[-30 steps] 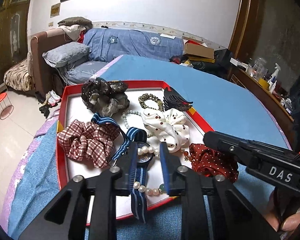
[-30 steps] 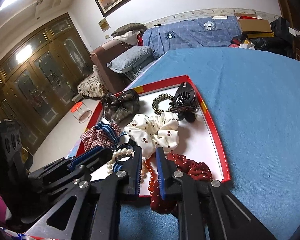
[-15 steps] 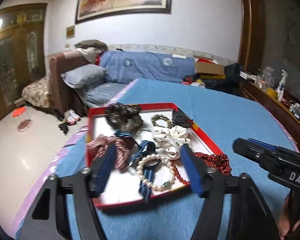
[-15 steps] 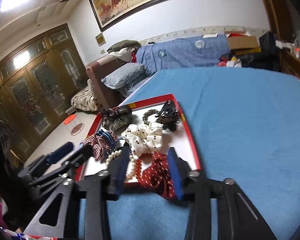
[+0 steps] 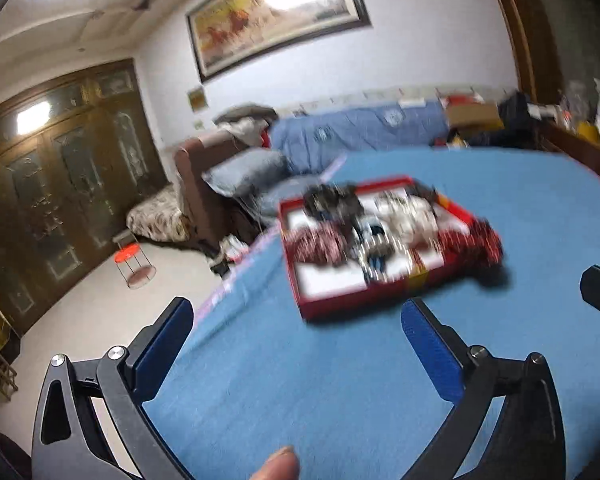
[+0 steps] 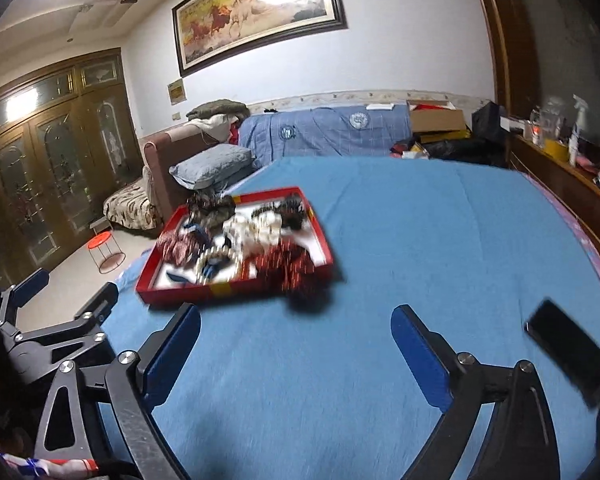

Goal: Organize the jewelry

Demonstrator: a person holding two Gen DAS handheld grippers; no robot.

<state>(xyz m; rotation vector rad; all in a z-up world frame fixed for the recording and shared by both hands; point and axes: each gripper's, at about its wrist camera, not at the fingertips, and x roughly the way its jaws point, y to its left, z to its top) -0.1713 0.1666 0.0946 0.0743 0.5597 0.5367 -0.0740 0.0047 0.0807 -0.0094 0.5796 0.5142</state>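
The red tray [image 5: 356, 298] lies blurred on the blue tablecloth, well ahead of both grippers. It holds a plaid scrunchie [image 5: 316, 240], a white dotted scrunchie [image 5: 408, 212], a dark scrunchie [image 5: 332, 200] and a pearl string with a striped watch [image 5: 376, 252]. A red dotted scrunchie [image 5: 476, 240] hangs over the tray's near right corner. My left gripper [image 5: 296, 312] is opening wide with only cloth between its fingers. My right gripper [image 6: 296, 314] is opening too and holds nothing, short of the tray [image 6: 228, 292] and the red dotted scrunchie [image 6: 292, 264]. The left gripper [image 6: 66, 292] shows at the left edge.
A black phone [image 6: 564, 348] lies on the cloth at the right. A sofa with a grey pillow [image 6: 212, 164] stands behind the table, a red stool [image 6: 100, 242] on the floor to the left. A cluttered wooden sideboard [image 6: 560, 168] runs along the right.
Both grippers have pulled back from the tray and risen, and their jaws have gone from nearly shut to wide. The pearl string and scrunchies stay in the tray.
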